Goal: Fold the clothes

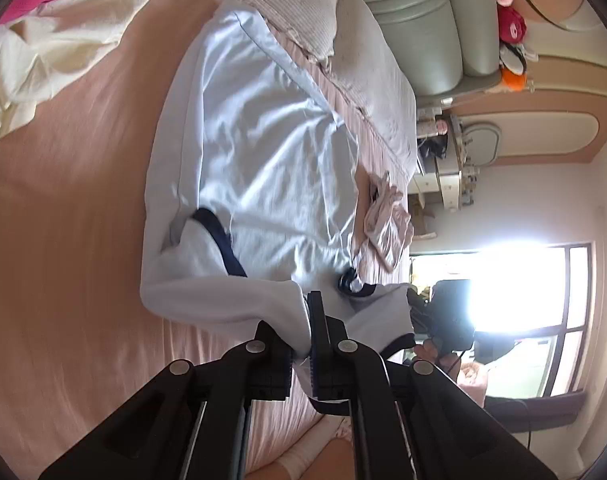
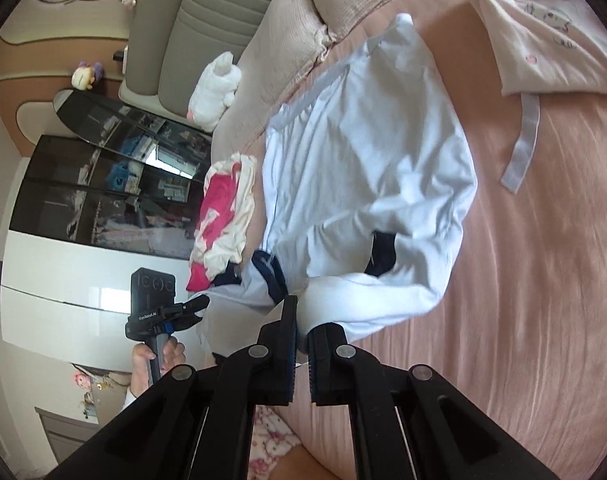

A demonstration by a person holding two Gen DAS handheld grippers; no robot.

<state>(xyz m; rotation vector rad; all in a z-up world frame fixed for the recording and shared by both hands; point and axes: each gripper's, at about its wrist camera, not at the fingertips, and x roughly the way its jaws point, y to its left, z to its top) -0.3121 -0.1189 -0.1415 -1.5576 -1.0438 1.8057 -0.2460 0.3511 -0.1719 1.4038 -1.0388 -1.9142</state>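
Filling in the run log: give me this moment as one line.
task: fold clothes | left gripper: shut on white shirt | right gripper: shut on white shirt | shirt: near edge lifted, rest on pink bed

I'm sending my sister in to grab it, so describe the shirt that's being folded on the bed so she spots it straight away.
On the pink bed sheet, just below the pillows, lies a white shirt. Unlike the cream-and-magenta heap beside it, it has navy trim, and both grippers pinch its near edge.
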